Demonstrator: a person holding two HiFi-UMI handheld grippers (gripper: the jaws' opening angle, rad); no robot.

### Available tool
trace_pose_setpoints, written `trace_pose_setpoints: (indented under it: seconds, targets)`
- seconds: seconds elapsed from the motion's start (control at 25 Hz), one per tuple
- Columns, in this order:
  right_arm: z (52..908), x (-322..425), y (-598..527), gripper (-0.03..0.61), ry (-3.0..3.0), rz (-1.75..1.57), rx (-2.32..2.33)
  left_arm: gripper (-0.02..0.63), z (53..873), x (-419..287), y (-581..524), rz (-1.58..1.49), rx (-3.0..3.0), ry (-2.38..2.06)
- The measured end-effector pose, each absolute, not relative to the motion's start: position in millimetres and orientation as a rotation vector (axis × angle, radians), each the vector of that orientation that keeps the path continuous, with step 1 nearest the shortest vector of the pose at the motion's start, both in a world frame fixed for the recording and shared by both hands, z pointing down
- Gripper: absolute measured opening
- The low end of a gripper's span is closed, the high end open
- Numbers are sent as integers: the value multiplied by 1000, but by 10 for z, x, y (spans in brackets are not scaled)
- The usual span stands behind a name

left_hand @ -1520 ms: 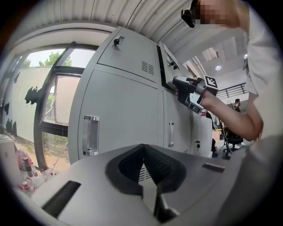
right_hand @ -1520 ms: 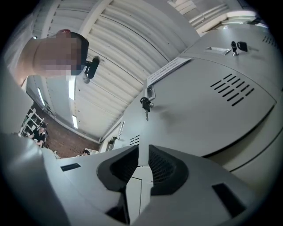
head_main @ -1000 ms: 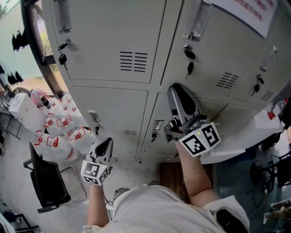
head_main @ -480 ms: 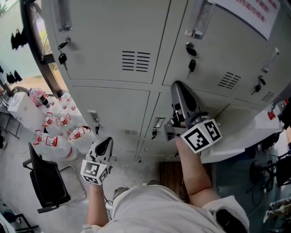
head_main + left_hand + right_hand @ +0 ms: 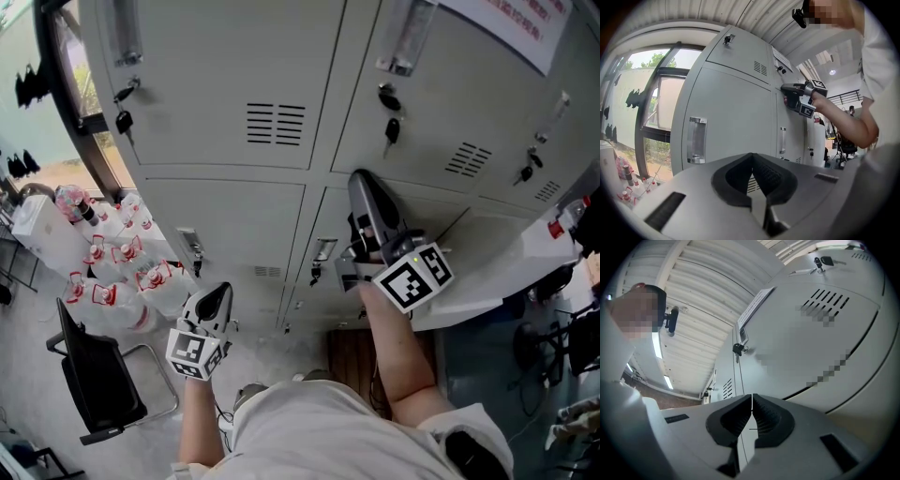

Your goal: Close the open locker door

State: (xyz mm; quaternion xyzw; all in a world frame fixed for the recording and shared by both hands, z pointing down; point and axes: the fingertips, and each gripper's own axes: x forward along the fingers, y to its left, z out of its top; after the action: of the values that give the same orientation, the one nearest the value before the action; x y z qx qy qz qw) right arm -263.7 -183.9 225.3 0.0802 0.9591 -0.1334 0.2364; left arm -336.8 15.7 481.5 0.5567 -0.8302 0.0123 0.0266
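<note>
1. Locate the open locker door (image 5: 492, 272) toward the right end of the lower row of lockers (image 5: 206, 75). It is swung out from the cabinet face and shows as a pale slab reaching to the right edge of the head view.
2. Compare with one second ago: no visible change in the door's angle, only a slight shift of the whole view.
3. Locate the right gripper (image 5: 362, 178), raised against the locker front. Its tips are at the seam between the upper and lower rows, and its body is just beside the near end of the door. Contact with the door: cannot tell.
4. Read the right jaws as clenched pad to pad on nothing, with only grey locker sheet showing past them. They were partly apart a second ago and have closed down since.
5. Note the right gripper's place: almost as before, drifted slightly toward the left.
6. Locate the left gripper (image 5: 217, 291), held low before the left lockers of the lower row and well apart from the door. Its jaws are clenched together and empty, in the same place as a second ago.
7. Note the keys (image 5: 392, 129) hanging in the upper-row locks, and the packs of bottles (image 5: 117, 277) and the black chair (image 5: 98, 375) on the floor at the left end of the lockers. All are as before.
</note>
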Motion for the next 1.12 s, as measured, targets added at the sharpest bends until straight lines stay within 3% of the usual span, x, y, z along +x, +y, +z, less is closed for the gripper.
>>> trace_pose_setpoints:
  seconds: [1.12]
  targets:
    - [3968,-1699,-2082,-2,2963,-243,-104,3,5018,-2602,-1091,84,2167,-2126]
